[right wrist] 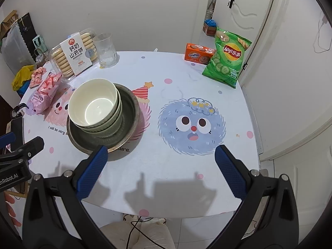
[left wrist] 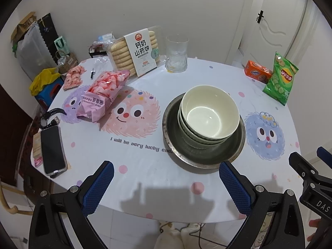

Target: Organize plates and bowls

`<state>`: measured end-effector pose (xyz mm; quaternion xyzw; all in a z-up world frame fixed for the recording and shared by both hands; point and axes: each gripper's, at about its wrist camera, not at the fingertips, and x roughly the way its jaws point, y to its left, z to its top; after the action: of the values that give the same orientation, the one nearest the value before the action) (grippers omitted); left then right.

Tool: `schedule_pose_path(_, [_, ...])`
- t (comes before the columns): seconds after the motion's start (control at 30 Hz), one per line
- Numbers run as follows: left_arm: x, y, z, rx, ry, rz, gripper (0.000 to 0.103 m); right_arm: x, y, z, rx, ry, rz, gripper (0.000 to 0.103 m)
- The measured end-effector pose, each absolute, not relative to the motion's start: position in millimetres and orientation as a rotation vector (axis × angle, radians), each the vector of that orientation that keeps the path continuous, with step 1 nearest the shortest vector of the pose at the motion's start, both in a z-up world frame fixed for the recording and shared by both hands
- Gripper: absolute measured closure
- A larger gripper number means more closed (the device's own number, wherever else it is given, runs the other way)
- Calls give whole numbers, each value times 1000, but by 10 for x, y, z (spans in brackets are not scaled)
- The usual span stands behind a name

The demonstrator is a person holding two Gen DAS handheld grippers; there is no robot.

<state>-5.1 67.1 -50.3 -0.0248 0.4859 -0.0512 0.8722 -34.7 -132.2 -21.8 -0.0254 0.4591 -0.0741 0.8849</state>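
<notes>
A stack of three green-sided, cream-lined bowls rests nested inside a shallow metal plate near the middle of the round table. My left gripper hangs open above the table's near edge, its right finger just in front of the plate's rim, nothing between its fingers. My right gripper is also open and empty; its left finger sits close to the plate's near rim, the rest over the blue cartoon print. Each gripper shows at the edge of the other's view.
On the tablecloth sit a pink snack bag, a biscuit box, a glass, an orange Ovaltine box, a green chip bag and a phone at the left edge. A door stands behind right.
</notes>
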Motion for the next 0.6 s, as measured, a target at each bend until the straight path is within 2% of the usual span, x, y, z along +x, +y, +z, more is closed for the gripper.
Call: schedule_pose_path(0.6, [-42,671,-478,-61,1007,-107,0,-331,-1305,-230,-60,959,-151,1])
